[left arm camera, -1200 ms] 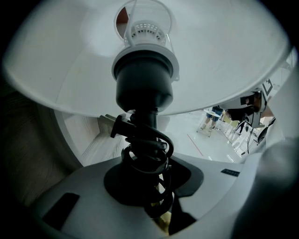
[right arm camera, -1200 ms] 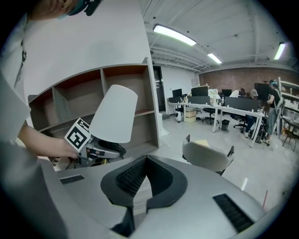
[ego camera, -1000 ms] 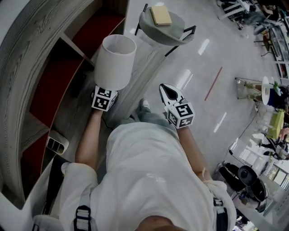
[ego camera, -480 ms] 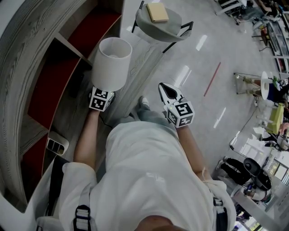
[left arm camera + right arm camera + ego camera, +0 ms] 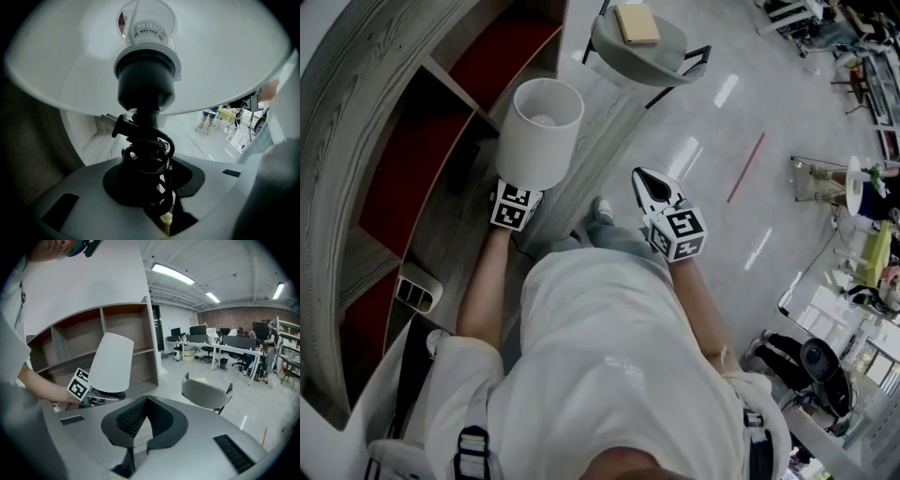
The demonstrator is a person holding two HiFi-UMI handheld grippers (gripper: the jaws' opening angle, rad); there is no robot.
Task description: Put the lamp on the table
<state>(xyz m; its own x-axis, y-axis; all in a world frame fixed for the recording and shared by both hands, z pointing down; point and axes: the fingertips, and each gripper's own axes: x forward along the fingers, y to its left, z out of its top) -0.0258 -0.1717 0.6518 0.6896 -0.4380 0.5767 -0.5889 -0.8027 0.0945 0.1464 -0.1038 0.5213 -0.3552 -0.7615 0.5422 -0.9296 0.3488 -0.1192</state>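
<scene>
The left gripper [image 5: 154, 197] – its jaws were opening around the cord-wrapped stem [image 5: 147, 154] of the lamp [image 5: 539, 131], which was carried upright beside the shelf unit [image 5: 412, 141], well apart from the round table [image 5: 661, 66]. The right gripper [image 5: 146, 401] – jaws pressed together, empty – hung above the floor [image 5: 722, 141].

White T-shirt [image 5: 609, 375], black buckled straps [image 5: 472, 448]; black ribbed fingers [image 5: 129, 418]; black-white marker cubes [image 5: 678, 232].
</scene>
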